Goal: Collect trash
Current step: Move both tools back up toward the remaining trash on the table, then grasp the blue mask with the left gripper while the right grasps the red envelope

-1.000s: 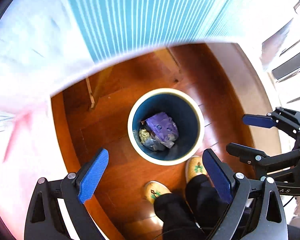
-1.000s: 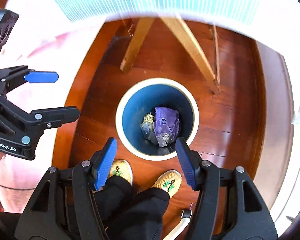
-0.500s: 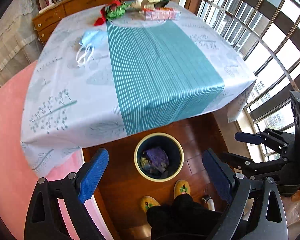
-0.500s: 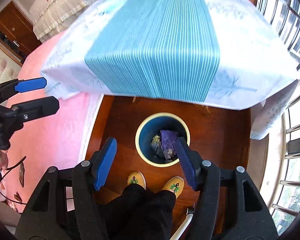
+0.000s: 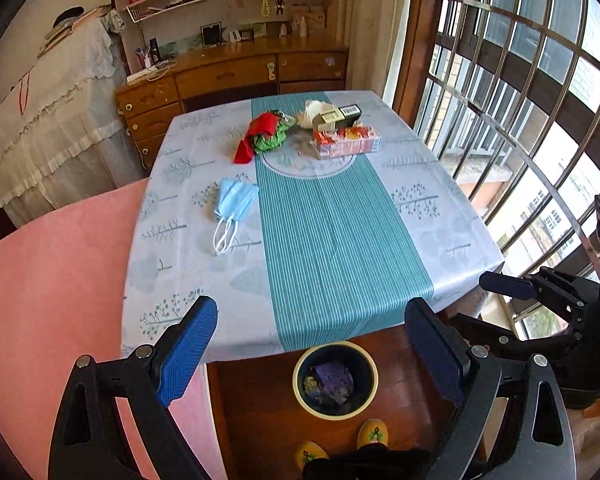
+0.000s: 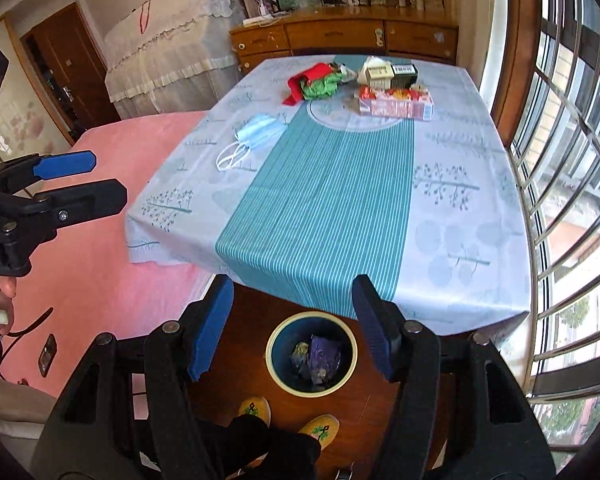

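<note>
Two grippers are hovering above the near edge of a table, both pointing down and forward. The left gripper [image 5: 306, 352] is standing with its jaws spread wide and nothing between the ribbed blue pads [image 5: 184, 350]. The right gripper [image 6: 292, 320] is also standing open, a little narrower, and empty.

Directly below them a round bin [image 5: 335, 380] with a cream rim and dark blue inside is sitting on the glossy brown wooden floor, just off the table's near edge. Crumpled trash is lying in it, including a purple wrapper [image 5: 332, 376] and a dull foil-like scrap.

The table is wearing a smooth, slightly shiny cloth [image 5: 312, 216], pale grey with a tree print and a broad teal band of fine stripes down the middle. A soft, pleated light-blue face mask [image 5: 234, 198] with white ear loops is lying left of the band. At the far end, a crumpled red and green wrapper [image 5: 264, 136] is sitting beside a flat rectangular pink box [image 5: 346, 142]; behind the box are a dark carton [image 5: 338, 115] and a white crumpled lump.

Yellow patterned slippers [image 6: 288, 420] are showing at the person's feet beside the bin. A pink bedspread [image 6: 100, 264] is lying to the left.
</note>
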Tool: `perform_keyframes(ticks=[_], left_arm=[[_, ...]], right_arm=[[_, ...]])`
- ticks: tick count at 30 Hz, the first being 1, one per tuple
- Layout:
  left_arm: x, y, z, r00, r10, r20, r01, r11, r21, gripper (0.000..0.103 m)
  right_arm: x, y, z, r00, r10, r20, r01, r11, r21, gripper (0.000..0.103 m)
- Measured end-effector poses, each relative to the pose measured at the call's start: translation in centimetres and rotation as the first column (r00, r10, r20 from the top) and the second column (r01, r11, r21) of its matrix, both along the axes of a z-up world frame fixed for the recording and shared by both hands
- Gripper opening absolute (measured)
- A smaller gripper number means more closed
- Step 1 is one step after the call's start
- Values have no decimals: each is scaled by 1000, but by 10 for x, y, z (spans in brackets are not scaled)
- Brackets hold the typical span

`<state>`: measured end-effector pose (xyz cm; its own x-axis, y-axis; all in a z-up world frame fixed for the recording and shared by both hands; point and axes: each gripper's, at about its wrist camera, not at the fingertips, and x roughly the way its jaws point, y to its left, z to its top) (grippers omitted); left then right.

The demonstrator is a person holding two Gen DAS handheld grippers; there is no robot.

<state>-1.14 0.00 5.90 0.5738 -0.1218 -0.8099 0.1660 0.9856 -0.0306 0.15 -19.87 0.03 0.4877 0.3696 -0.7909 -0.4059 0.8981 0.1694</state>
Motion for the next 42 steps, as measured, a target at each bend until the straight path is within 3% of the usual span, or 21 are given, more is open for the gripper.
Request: perform_keyframes(ticks=[6,13,21,28,33,35,37,42], left_arm=[[27,-3,30,996,78,35,-79,997,8,96],[67,22,18,988,152,-10,-152,988,6,95],[161,70,-40,991,91,-99,-95,994,-44,95],[269,105,-108,975,-9,-220,-3,999,-54,94],[326,112,-161,947,-49,-317,36,998,-49,88],[341,107,-182,933,-59,-356,54,998,-24,76],[351,101,-201,919,-68,-389,70,997,-8,73],[366,92,-226,897,-95,-432,102,995,-7,72]], right_arm=[[34,-1,31,998,35,58,-36,999,22,59],[73,11,43,996,34,79,-37,998,44,59],[144,51,19,999,-22,50,22,1000,10,59],[226,93,-16,986,-162,-45,162,987,-4,59],[269,112,-41,966,-245,-79,244,970,-19,59],[281,115,-53,956,-278,-98,277,961,-25,59],[290,113,-65,943,-311,-121,310,950,-26,59],[303,114,-82,928,-340,-155,340,940,-25,59]])
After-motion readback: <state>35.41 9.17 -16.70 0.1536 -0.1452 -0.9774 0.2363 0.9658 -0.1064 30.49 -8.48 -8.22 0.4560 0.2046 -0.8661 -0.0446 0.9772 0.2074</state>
